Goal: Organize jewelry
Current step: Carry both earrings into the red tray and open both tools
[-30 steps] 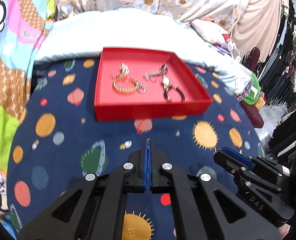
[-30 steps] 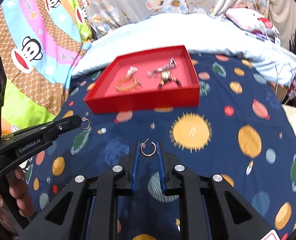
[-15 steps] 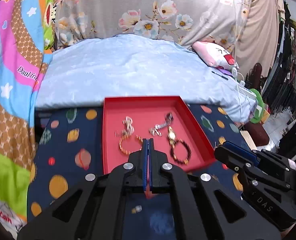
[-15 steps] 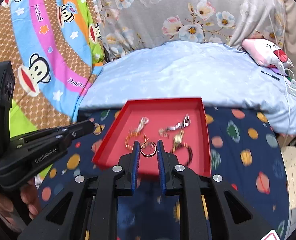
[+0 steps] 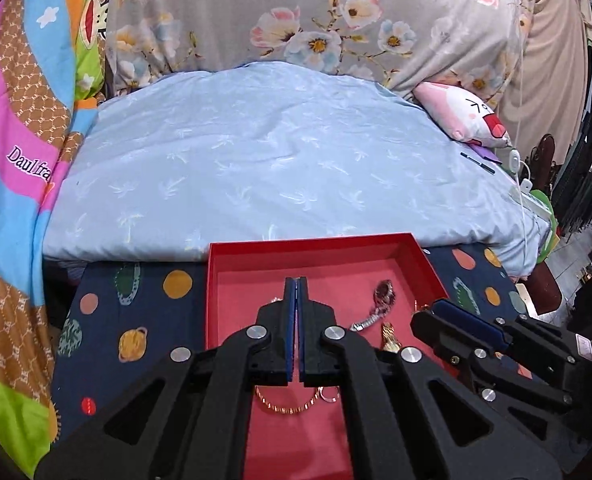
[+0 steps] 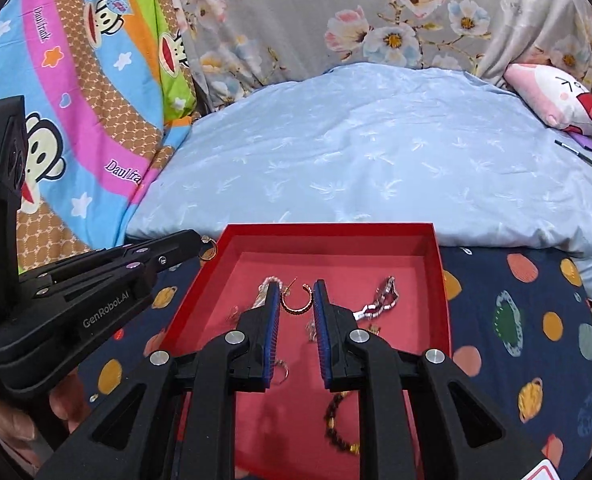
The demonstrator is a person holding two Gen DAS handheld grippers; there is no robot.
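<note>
a shallow red cardboard tray (image 6: 436,264) sits on a navy planet-print cloth (image 6: 536,320), holding a dark bead bracelet (image 6: 336,420). above the tray, the right gripper (image 6: 296,300) pinches a small rose-gold hoop earring (image 6: 296,304). the left gripper (image 5: 296,292) is closed, a small gold ring (image 6: 208,252) hanging at its tip.

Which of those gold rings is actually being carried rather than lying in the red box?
The open gold hoop earring, pinched between the pads of the right claw above the red tray. The gold bracelet lies flat on the tray floor.
</note>
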